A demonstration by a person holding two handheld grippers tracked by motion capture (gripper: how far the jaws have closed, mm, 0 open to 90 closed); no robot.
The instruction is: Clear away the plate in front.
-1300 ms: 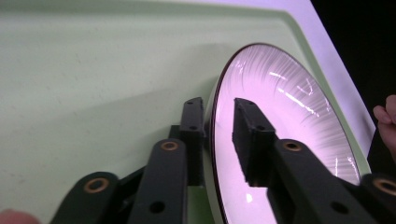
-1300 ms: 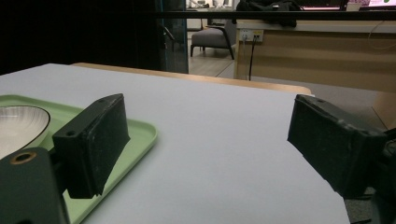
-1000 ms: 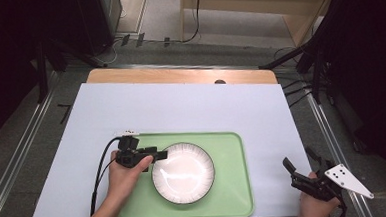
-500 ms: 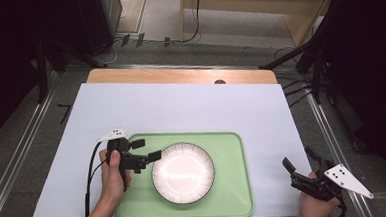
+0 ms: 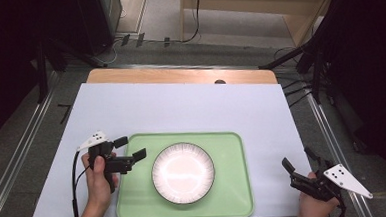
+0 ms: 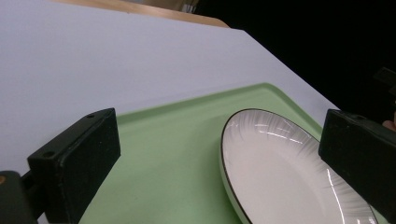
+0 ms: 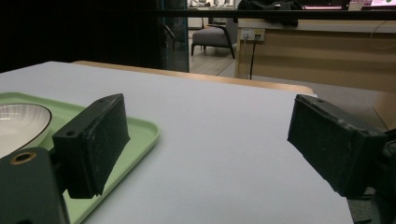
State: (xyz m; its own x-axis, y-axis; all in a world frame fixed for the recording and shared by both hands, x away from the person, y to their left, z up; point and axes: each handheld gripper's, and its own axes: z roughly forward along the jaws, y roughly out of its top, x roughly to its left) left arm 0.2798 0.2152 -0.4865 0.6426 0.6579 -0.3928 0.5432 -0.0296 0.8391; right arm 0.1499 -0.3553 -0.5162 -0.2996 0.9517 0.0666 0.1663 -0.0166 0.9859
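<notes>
A white plate (image 5: pixel 183 172) with a thin dark rim lies in the middle of a light green tray (image 5: pixel 230 191) near the table's front edge. My left gripper (image 5: pixel 131 148) stands open at the tray's left edge, jaws pointing right toward the plate, nothing between them. In the left gripper view the plate (image 6: pixel 285 172) lies just ahead on the tray (image 6: pixel 173 149). My right gripper (image 5: pixel 298 162) is open at the table's front right corner, well right of the tray. The right gripper view has the tray (image 7: pixel 140 133) and the plate (image 7: pixel 18 123) at its left.
A pale white sheet (image 5: pixel 181 109) covers the table, with a strip of wood (image 5: pixel 179 75) along the far edge. Metal rails (image 5: pixel 21 157) run down both sides of the table. Cables and dark stands (image 5: pixel 298 58) lie on the floor behind.
My left gripper has drawn back leftward from the plate's rim to the tray's left edge, and its jaws stand wider. The right gripper has stayed put.
</notes>
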